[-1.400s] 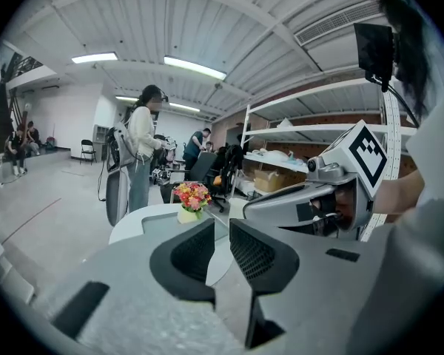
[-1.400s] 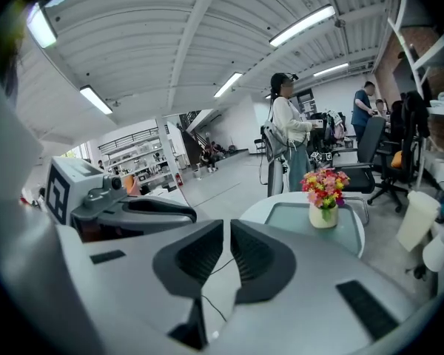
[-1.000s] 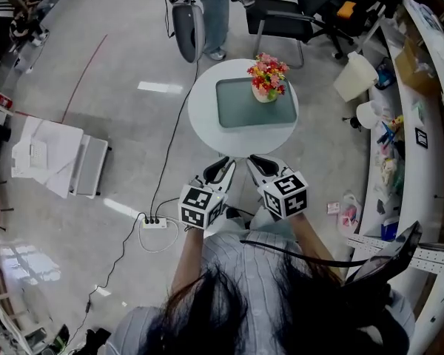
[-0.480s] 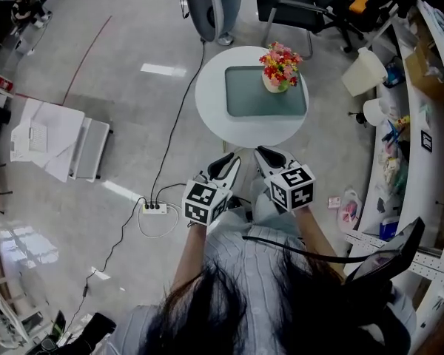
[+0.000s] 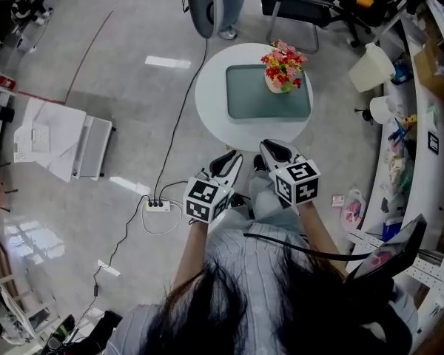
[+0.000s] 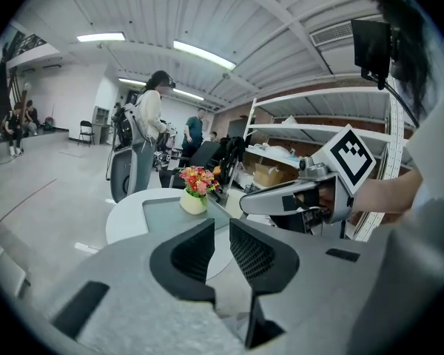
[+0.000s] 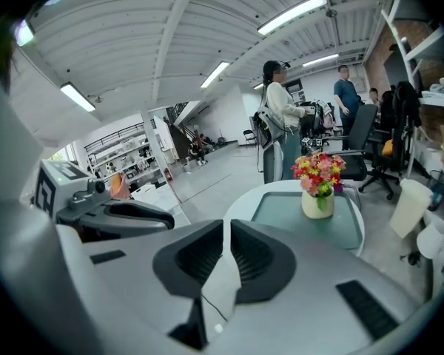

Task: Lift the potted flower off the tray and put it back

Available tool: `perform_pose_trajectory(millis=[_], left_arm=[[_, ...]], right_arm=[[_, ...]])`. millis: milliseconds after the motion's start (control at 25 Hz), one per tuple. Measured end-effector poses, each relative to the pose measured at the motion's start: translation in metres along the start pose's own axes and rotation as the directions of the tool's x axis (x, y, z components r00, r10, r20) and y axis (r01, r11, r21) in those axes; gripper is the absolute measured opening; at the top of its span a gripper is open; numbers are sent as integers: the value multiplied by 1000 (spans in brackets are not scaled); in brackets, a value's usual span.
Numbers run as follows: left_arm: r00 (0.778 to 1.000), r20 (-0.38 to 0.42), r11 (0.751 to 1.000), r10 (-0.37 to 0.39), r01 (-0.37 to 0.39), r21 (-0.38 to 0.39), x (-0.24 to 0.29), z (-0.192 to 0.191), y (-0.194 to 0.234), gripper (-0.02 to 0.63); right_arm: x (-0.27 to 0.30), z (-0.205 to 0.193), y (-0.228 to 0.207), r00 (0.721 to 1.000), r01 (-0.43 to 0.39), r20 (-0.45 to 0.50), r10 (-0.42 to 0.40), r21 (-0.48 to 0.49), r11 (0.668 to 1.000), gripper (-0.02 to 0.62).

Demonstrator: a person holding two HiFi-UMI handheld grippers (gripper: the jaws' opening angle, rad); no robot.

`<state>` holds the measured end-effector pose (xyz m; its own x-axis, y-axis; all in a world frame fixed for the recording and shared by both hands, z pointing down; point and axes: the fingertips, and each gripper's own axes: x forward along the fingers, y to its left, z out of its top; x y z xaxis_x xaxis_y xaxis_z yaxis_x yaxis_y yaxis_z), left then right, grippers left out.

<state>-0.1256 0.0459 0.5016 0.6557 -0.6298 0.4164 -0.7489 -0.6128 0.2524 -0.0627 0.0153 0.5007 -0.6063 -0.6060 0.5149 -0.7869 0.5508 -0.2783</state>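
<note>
Right hand-held gripper (image 5: 271,147) nearer table (image 5: 211,95) — shut.

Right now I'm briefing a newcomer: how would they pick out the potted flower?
Find the room's round white table. A grey-green tray lies on it, and the potted flower stands in the tray's far right corner. It is the only thing there: a cream pot of red, pink and yellow blooms.

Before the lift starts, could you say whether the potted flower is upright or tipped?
Upright: the potted flower stands on the tray, pot base down, blooms on top.
</note>
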Motion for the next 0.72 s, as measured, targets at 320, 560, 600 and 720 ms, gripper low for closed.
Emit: perform_pose_trajectory(millis=[320, 560, 600, 720], left_arm=[[998, -47, 999, -43, 43, -3, 55, 12, 7, 64], [993, -89, 997, -71, 70, -11, 99, 20, 19, 64], [993, -94, 997, -74, 73, -13, 105, 22, 22, 64], [990, -117, 997, -79, 79, -13, 124, 24, 29, 64]], right_arm=[[15, 11, -57, 999, 37, -28, -37, 27, 999, 46], [33, 23, -96, 998, 42, -45, -40, 35, 999, 46], [36, 24, -102, 998, 43, -49, -42, 34, 998, 46], [43, 24, -122, 996, 58, -66, -56, 28, 998, 46]])
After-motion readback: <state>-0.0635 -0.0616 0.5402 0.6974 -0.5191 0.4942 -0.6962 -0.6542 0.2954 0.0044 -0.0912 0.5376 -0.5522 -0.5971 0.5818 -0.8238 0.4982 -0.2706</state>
